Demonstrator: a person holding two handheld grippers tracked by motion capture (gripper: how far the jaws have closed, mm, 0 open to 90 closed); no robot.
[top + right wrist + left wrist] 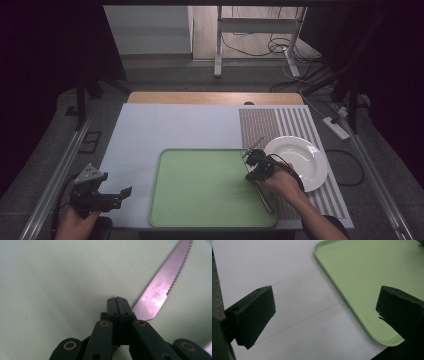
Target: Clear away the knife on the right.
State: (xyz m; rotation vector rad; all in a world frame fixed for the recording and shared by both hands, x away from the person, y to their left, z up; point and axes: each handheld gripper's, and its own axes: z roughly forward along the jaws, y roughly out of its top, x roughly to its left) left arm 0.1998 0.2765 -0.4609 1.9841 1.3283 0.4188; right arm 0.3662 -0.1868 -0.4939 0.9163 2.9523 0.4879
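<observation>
One green tray (200,190), one white plate (300,157) just right of it, one serrated steel knife (160,287). The knife lies on the tray's right part, its handle hidden. The right hand-held gripper (117,300), jaws pressed together and empty, sits beside the blade. The left hand-held gripper (324,312) gapes wide left of the tray.

table (150,130) with tray (200,190), plate (300,155)

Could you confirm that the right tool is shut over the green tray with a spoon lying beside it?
Not quite: it is a serrated knife, not a spoon, as the right gripper view shows. The right tool is indeed shut over the green tray.
</observation>
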